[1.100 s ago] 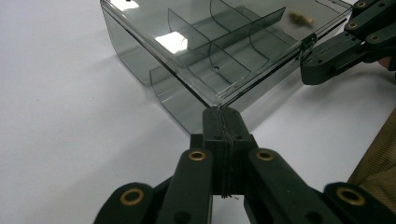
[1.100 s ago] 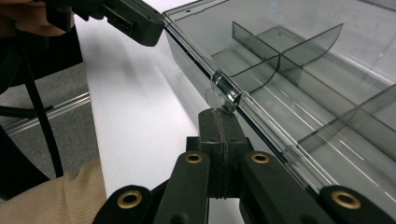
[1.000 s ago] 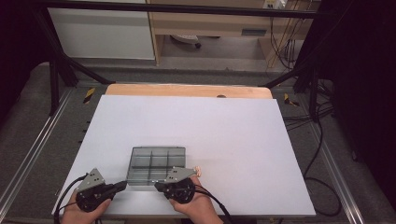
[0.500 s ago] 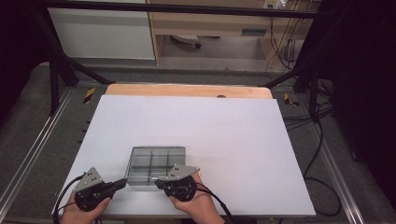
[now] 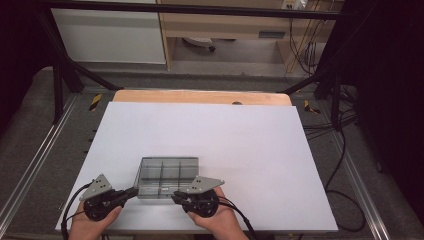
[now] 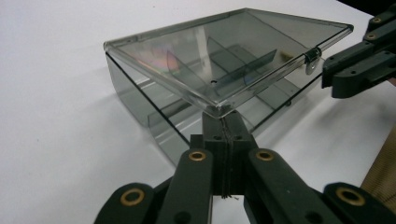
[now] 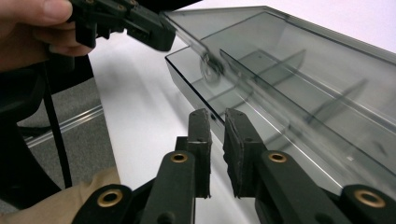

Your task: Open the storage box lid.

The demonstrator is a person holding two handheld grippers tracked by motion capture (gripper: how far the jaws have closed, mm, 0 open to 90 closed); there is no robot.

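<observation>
A smoky clear plastic compartment box (image 5: 167,170) stands near the table's front edge, with dividers inside. Its hinged lid (image 6: 224,60) is raised at an angle. My left gripper (image 6: 223,122) is shut on the lid's near corner and holds it up; in the high view the left gripper (image 5: 134,190) is at the box's front left corner. My right gripper (image 7: 215,122) sits at the box's front wall (image 7: 280,140), jaws a narrow gap apart with nothing between them. The right gripper (image 6: 336,77) ends beside the lid's small latch (image 6: 310,58).
The white table top (image 5: 250,150) stretches wide behind and to the right of the box. A wooden strip (image 5: 200,96) runs along its far edge. Cables (image 5: 345,125) hang off the right side, and metal rails (image 5: 45,145) flank the table.
My left gripper has edged a little toward the box's front left corner. The right hand has shifted slightly at the front wall. The box stays in place.
</observation>
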